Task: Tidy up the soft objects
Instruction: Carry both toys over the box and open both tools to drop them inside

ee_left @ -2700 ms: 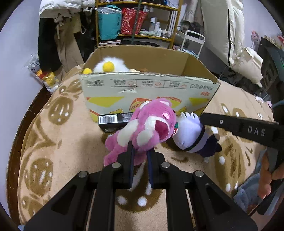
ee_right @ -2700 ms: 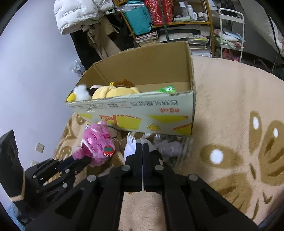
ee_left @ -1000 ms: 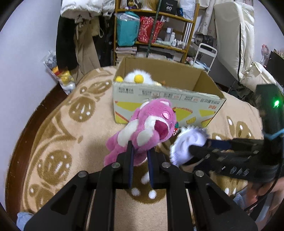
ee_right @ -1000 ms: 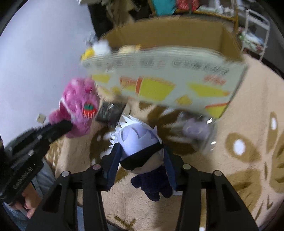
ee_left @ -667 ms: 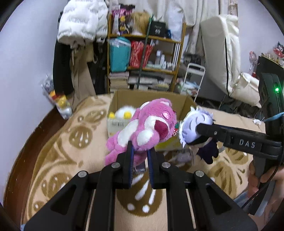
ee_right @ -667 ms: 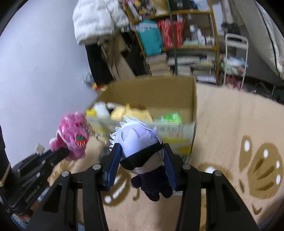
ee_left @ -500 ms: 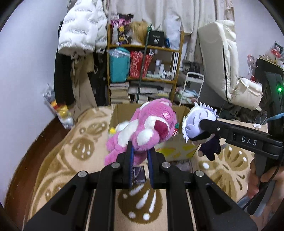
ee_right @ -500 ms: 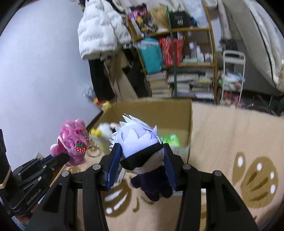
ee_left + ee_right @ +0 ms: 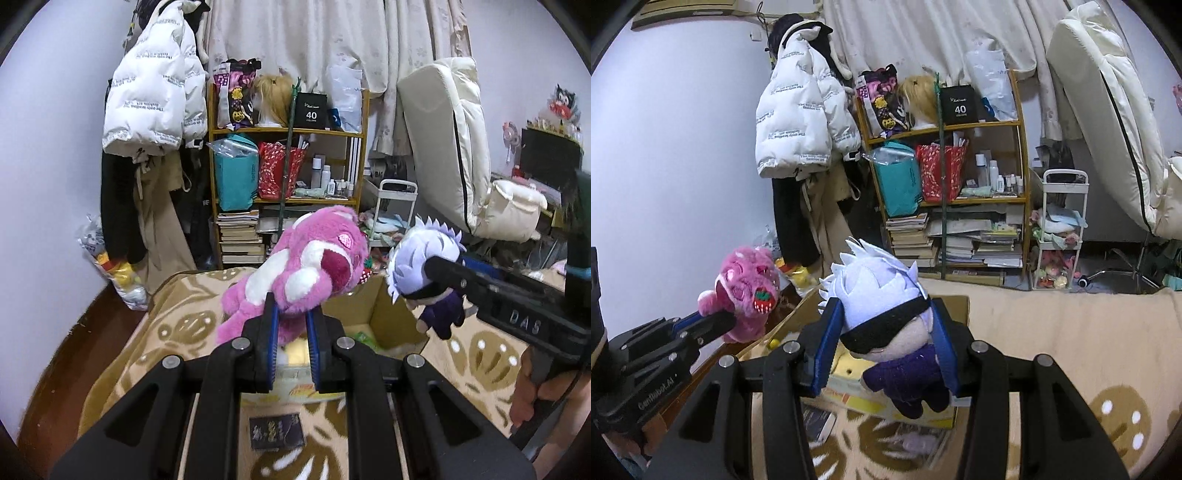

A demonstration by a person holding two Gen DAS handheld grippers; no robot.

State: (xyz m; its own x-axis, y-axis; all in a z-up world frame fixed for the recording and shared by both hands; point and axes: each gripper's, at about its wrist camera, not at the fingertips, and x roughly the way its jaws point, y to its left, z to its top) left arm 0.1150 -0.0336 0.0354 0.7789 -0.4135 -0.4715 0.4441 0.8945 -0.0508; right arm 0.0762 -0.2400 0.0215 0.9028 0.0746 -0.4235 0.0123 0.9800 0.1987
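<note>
In my left claw's view the pink plush bear point(image 9: 314, 269), with white muzzle patches, a dark pink mouth and a strawberry charm at its cheek, hangs at centre frame, clear of the open cardboard box point(image 9: 384, 317) just below it. My white-haired doll point(image 9: 886, 317), black blindfold, dark purple body, sits upright at the centre of the right view, above the box's near edge.

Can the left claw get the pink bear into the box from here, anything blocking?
Probably yes. The left claw grips the pink bear above the cardboard box, whose top is open. The right claw with its white-haired doll hangs beside it, apart.
</note>
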